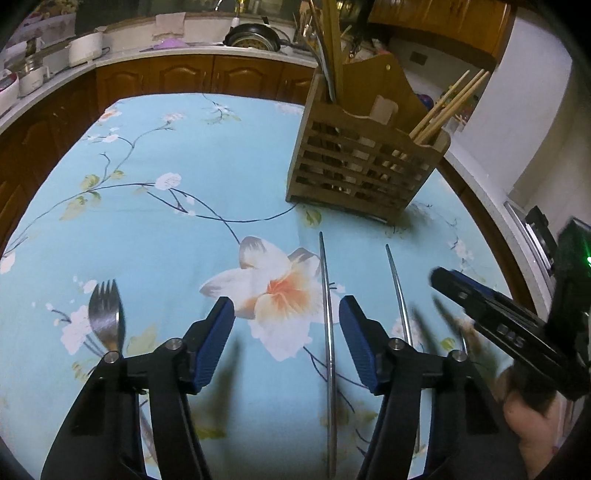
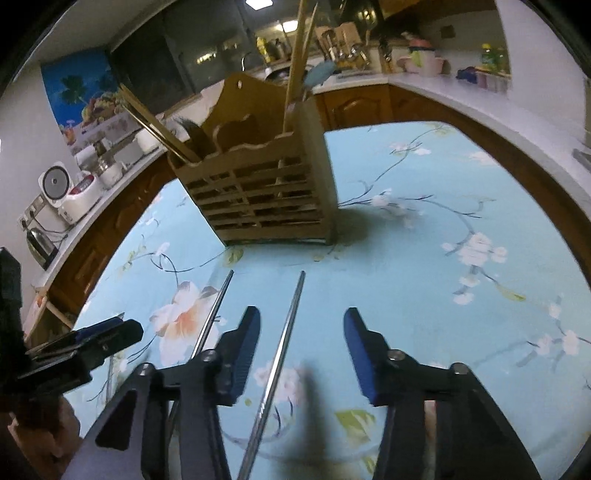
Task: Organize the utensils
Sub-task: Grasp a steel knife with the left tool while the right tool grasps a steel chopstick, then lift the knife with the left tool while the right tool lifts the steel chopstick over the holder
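A slatted wooden utensil holder [image 1: 364, 162] stands on the table and shows in the right wrist view [image 2: 266, 188] too, with wooden chopsticks [image 1: 448, 105] in it. Two metal chopsticks lie on the cloth: one [image 1: 328, 332] between my left gripper's fingers, one [image 1: 400, 295] to its right. In the right wrist view one [image 2: 275, 369] lies between my right gripper's fingers, the other [image 2: 212, 317] to the left. A metal fork [image 1: 105, 317] lies at the left. My left gripper [image 1: 286, 314] is open and empty. My right gripper [image 2: 301, 325] is open and empty.
The table carries a light blue floral cloth [image 1: 184, 221]. Wooden cabinets and a white counter [image 1: 166, 55] ring it, with a pan [image 1: 255, 35], pots and a rice cooker [image 2: 66, 195]. The right gripper [image 1: 491, 306] shows at the right edge of the left wrist view.
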`<state>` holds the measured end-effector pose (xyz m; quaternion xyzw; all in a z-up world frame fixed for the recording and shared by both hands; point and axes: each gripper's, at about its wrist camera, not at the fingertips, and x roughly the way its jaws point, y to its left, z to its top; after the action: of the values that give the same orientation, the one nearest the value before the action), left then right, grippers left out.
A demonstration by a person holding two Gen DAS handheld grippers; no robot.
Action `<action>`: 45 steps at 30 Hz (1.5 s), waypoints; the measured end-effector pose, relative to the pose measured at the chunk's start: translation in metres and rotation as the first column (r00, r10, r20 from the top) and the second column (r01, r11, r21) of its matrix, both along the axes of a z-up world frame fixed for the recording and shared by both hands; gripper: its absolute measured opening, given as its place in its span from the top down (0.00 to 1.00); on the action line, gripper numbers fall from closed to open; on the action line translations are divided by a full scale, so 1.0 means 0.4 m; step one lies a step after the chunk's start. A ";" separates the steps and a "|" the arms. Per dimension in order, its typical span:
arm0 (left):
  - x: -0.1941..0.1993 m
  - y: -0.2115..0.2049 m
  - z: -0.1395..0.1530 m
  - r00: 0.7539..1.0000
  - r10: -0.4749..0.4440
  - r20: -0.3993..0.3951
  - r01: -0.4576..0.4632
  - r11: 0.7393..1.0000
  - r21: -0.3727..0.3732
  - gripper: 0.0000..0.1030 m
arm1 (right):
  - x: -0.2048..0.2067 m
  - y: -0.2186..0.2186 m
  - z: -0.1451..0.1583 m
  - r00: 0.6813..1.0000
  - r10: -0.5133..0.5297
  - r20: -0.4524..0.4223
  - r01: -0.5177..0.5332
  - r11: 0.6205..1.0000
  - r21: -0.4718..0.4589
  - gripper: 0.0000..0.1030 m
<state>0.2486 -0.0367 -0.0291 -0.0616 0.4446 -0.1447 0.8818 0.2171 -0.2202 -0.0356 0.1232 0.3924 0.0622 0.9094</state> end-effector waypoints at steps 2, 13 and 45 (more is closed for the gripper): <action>0.012 -0.005 -0.007 1.000 -0.005 -0.010 0.005 1.000 0.001 0.45 | 0.036 0.013 -0.019 1.000 0.013 -0.029 -0.013 1.000 0.000 0.68; 0.097 -0.088 -0.044 0.995 -0.087 -0.058 0.090 0.994 0.055 0.46 | 0.102 0.036 -0.079 0.992 0.061 -0.110 -0.071 0.993 -0.093 0.93; 0.081 -0.049 0.044 0.993 -0.118 0.023 0.119 0.993 -0.009 0.96 | 0.026 -0.022 0.032 0.999 0.045 -0.014 -0.045 0.999 0.017 0.96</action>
<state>0.2810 -0.0563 -0.0114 -0.0382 0.4369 -0.1997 0.8762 0.2274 -0.2289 -0.0229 0.1226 0.4013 0.0853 0.9037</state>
